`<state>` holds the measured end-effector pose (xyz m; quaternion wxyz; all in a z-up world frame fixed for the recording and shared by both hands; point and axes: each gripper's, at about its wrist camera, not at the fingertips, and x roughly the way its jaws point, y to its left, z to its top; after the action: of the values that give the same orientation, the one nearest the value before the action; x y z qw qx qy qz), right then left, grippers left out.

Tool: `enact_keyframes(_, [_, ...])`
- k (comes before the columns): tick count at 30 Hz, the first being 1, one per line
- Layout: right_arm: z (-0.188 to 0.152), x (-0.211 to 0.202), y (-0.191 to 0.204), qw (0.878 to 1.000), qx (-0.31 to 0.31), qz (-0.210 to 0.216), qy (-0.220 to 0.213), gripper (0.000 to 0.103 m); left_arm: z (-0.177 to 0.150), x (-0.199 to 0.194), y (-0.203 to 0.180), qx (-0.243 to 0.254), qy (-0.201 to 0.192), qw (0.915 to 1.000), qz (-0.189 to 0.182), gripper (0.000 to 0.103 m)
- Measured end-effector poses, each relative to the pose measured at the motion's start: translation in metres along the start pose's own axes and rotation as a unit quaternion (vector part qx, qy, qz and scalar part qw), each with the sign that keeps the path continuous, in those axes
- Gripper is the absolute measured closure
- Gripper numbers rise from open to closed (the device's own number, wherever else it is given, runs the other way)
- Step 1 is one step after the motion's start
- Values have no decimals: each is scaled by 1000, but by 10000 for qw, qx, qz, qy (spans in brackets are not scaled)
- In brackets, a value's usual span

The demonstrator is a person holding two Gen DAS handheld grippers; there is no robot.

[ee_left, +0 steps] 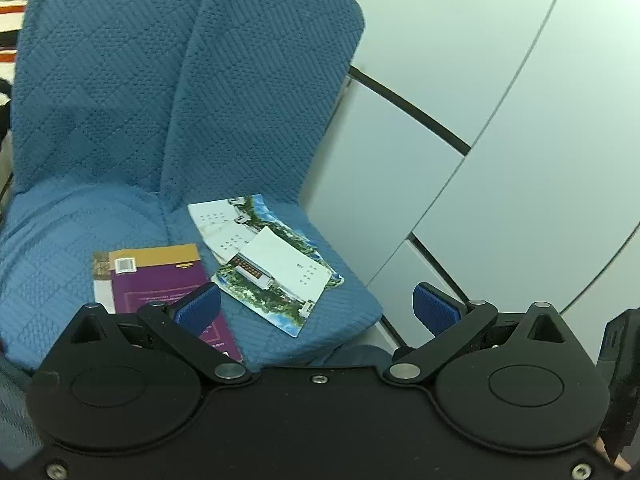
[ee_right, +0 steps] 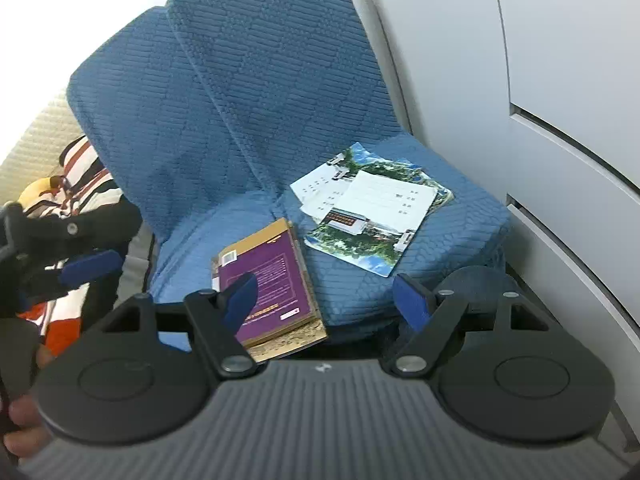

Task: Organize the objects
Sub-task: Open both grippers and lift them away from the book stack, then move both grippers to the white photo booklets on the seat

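Note:
A purple book with a tan border (ee_left: 160, 280) lies flat on the seat of a blue quilted sofa (ee_left: 100, 208). To its right, several overlapping brochures with white and green-blue printing (ee_left: 276, 268) lie fanned out near the seat's right edge. My left gripper (ee_left: 316, 310) hovers over the seat's front with its jaws wide open and nothing between the blue pads (ee_left: 200, 308). In the right wrist view the book (ee_right: 272, 280) and brochures (ee_right: 372, 208) lie just ahead. My right gripper (ee_right: 326, 304) is open and empty, its left pad over the book's near corner.
White cabinet panels with dark gaps (ee_left: 460, 100) stand close on the sofa's right. A striped red, white and black cloth (ee_right: 80, 184) lies left of the sofa. The left gripper's finger (ee_right: 90, 266) and a person's hand (ee_right: 24, 432) appear at the left edge.

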<state>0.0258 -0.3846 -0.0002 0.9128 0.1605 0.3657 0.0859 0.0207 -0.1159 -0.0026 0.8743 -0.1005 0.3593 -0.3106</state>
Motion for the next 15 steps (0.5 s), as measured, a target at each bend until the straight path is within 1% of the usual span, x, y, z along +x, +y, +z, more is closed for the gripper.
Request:
enact_keyframes(2, [0,5,-5,9999,98,29,40,17,1,7,-1,103,-30,9999,18,1])
enact_keyframes(3, [0,8,-7,9998,159,55,53,4,2,11,0,137,-35,9999,11,1])
enact_keyframes(4, [1,12,-9,9997,211,46,80,0,4,15,0,149,-36,9999,-6,1])
enact_keyframes(6, [4,20,-11,9996,226,-66,127,0,7,22,3,149,-40,9999,-33,1])
enact_keyframes(9, [6,29,-14,9993,341,-52,140,0,11,32,7,183,-74,9998,-90,1])
enact_keyframes(15, [7,48,-21,9980,587,-139,184,0,15,61,25,195,29,9997,-107,1])
